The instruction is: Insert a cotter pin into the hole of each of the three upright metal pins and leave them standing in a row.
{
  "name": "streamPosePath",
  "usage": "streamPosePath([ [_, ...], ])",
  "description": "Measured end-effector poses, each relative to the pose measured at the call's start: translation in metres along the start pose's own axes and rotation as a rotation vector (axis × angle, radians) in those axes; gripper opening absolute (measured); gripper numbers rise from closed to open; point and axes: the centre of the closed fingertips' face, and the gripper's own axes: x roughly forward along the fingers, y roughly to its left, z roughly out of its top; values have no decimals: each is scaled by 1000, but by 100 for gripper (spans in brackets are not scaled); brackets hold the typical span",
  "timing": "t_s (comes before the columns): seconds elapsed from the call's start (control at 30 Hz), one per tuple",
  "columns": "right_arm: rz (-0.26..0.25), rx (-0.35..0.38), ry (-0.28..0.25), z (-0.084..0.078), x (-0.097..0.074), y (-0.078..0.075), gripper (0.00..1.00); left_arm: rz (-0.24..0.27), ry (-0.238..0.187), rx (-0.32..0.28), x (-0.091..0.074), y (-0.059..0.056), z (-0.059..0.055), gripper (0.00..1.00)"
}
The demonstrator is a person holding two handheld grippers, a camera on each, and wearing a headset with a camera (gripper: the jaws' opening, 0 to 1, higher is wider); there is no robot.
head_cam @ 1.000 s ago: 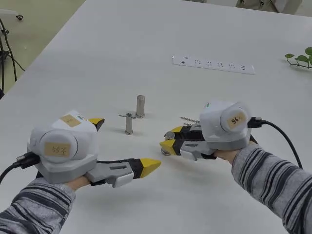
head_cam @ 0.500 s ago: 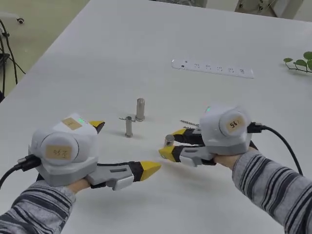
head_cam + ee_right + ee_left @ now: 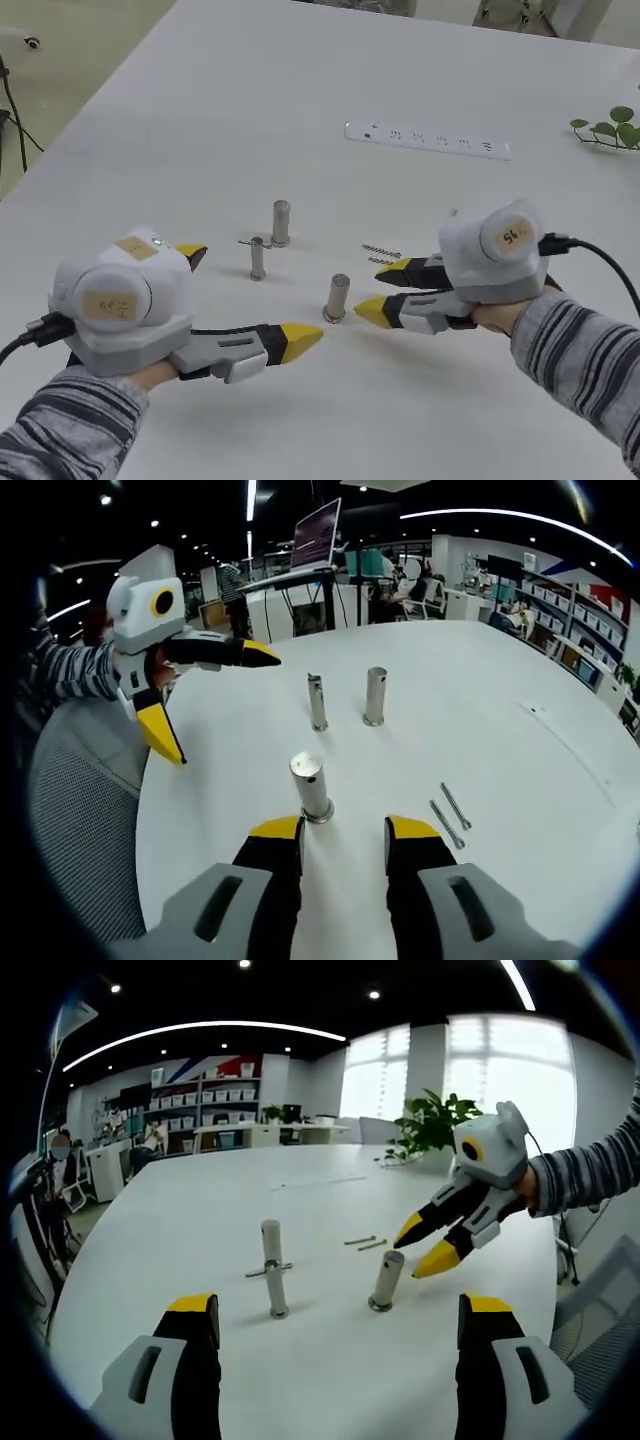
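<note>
Desk [image 3: 200, 120] holdings:
- Three upright metal pins. The nearest pin [image 3: 338, 298] stands just ahead of the right gripper [image 3: 373, 290], whose jaws are spread and empty.
- The middle pin [image 3: 257, 258] has a fitted cotter pin [image 3: 247, 242] crossing at its top.
- The far pin [image 3: 281, 222] stands bare.
- Two loose cotter pins [image 3: 380, 253] lie beside the right gripper.
- The left gripper [image 3: 258, 292] is spread wide and empty.
- A power strip [image 3: 427, 140] and a plant [image 3: 605, 125] sit well beyond.

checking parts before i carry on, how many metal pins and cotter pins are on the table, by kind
metal pins: 3
cotter pins: 3 (1 through a pin, 2 loose)
total: 6

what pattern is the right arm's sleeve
Grey with dark stripes; the sleeve shows best in the head view.
</note>
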Motion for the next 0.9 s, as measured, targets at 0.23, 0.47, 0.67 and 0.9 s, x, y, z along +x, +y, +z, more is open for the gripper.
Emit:
streamPosePath([
  [0.23, -41, 10, 55, -5, -4, -32, 26, -5, 0, 1, 0, -1, 0, 99],
  [0.47, -57, -7, 120, -11, -4, -45, 24, -5, 6, -2, 0, -1, -1, 97],
  [0.67, -48, -55, 189, -16, 0, -54, 22, -7, 10, -4, 0, -1, -2, 96],
  [0.9, -32, -74, 238, -19, 7, -62, 18, -1, 9, -7, -1, 3, -2, 96],
])
